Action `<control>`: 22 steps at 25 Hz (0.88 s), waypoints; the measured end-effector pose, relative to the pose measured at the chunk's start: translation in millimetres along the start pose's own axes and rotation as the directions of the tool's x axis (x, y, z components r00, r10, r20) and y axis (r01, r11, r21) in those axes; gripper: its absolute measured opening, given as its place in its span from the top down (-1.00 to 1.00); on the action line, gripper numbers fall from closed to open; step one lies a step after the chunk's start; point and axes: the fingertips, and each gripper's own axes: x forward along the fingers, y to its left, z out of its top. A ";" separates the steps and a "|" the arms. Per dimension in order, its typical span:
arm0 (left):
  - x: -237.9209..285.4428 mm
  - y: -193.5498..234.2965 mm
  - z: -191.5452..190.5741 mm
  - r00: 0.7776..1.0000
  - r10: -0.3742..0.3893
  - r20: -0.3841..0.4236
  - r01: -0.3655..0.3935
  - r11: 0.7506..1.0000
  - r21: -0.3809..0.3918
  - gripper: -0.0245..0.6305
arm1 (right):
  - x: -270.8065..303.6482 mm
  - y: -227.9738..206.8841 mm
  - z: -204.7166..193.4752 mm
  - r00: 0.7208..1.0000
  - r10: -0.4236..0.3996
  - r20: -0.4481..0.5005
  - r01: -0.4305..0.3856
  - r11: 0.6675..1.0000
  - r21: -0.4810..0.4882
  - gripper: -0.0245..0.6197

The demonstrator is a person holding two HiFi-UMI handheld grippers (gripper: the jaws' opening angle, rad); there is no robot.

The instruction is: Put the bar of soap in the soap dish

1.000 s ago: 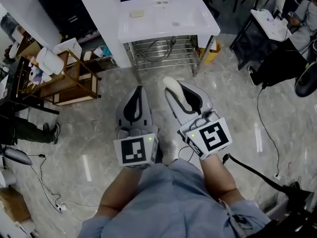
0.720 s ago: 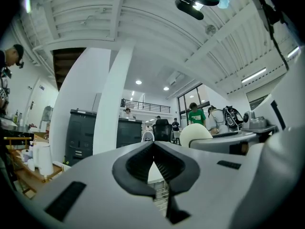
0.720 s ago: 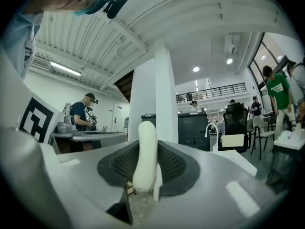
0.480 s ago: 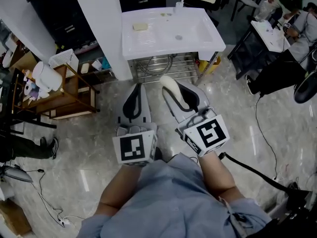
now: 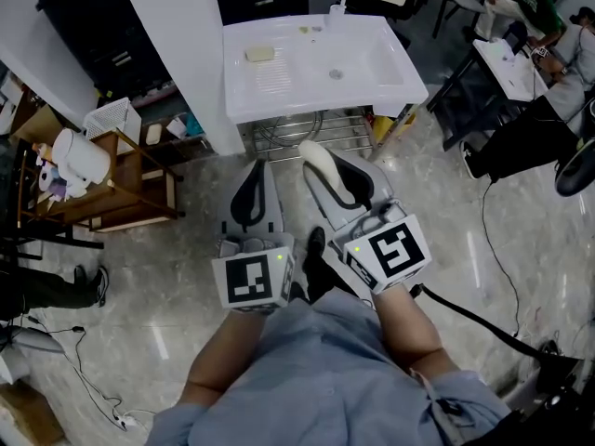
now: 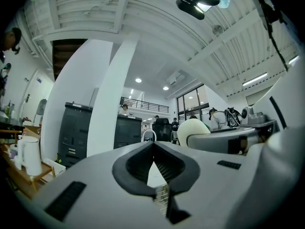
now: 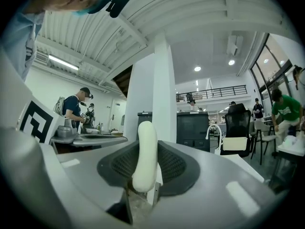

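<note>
A white oval bar of soap [image 5: 321, 163] stands on edge between the fingers of my right gripper [image 5: 327, 173], which is shut on it; in the right gripper view the bar of soap [image 7: 144, 156] fills the gap between the dark pads of the right gripper [image 7: 145, 149]. My left gripper [image 5: 257, 177] is beside it, shut and holding nothing, as the left gripper view shows for the left gripper [image 6: 153, 149]. Both point level at a white sink stand [image 5: 390, 82] ahead. A small pale yellow dish-like thing [image 5: 259, 53] lies on its back left corner.
A white pillar [image 5: 177, 45] stands left of the sink stand, and a metal rack [image 5: 307, 128] sits under it. A wooden shelf [image 5: 121, 193] with a white kettle is at the left. Desks, chairs and people [image 5: 521, 128] are at the right. A black cable [image 5: 483, 328] lies on the marble floor.
Both grippers have moved forward together towards the sink stand, which now lies nearer in the head view. A dark shoe now shows between the grippers. The grip on the soap is unchanged.
</note>
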 end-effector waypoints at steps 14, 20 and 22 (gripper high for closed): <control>136.1 14.3 -17.4 0.998 0.021 -0.064 -0.018 0.999 0.045 0.91 | 82.7 -108.3 -11.1 1.000 0.015 0.008 -0.015 0.999 0.046 0.59; 190.0 10.2 -18.1 0.996 0.046 -0.073 -0.039 0.995 0.089 0.91 | 108.6 -158.9 -20.0 0.999 0.032 0.011 -0.033 0.997 0.066 0.59; 205.4 9.4 -15.1 0.996 0.055 -0.064 -0.049 0.994 0.093 0.91 | 116.7 -172.6 -19.5 0.999 0.042 0.011 -0.043 0.997 0.065 0.59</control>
